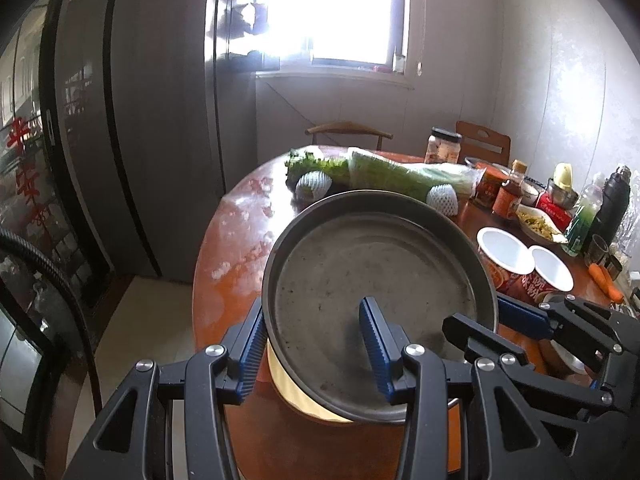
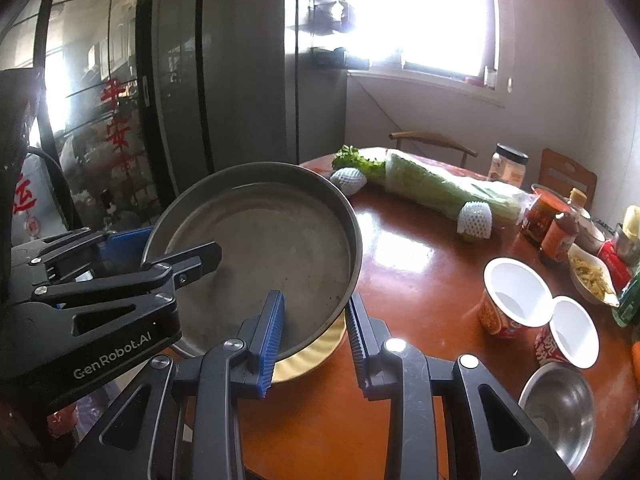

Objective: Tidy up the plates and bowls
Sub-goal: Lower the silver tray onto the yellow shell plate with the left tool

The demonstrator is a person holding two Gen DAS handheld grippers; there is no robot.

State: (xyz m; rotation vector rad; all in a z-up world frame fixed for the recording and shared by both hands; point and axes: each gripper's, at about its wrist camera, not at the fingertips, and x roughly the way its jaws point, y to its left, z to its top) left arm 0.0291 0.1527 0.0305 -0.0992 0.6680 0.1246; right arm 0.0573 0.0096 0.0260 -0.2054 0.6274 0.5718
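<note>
A: Grey metal, scuffed inside: the round pan [image 1: 376,292] is filling the middle of the left wrist view. The left gripper [image 1: 316,340] is clamping its near-left rim, one blue pad outside the wall and the other inside on the pan floor.

B: And its position?

A: It is hanging tilted above the reddish round table [image 1: 236,248], gold underside showing (no contact with the tabletop that I can see). The right gripper [image 1: 496,320] is biting the rim on the pan's right side. Behind it, wrapped greens [image 1: 400,176] are lying across the table, with two white paper cups [image 1: 505,249] to the right.

B: Right wrist view?

A: The same pan [image 2: 264,248] is sitting left of centre, overhanging the table [image 2: 420,280] edge. The right gripper [image 2: 314,330] is closing on the near rim, one pad inside, one outside. The left gripper [image 2: 176,256] is gripping the far-left rim. A small steel bowl [image 2: 560,404] is standing at lower right, just beside the cups [image 2: 516,292], well apart from the pan.
</note>
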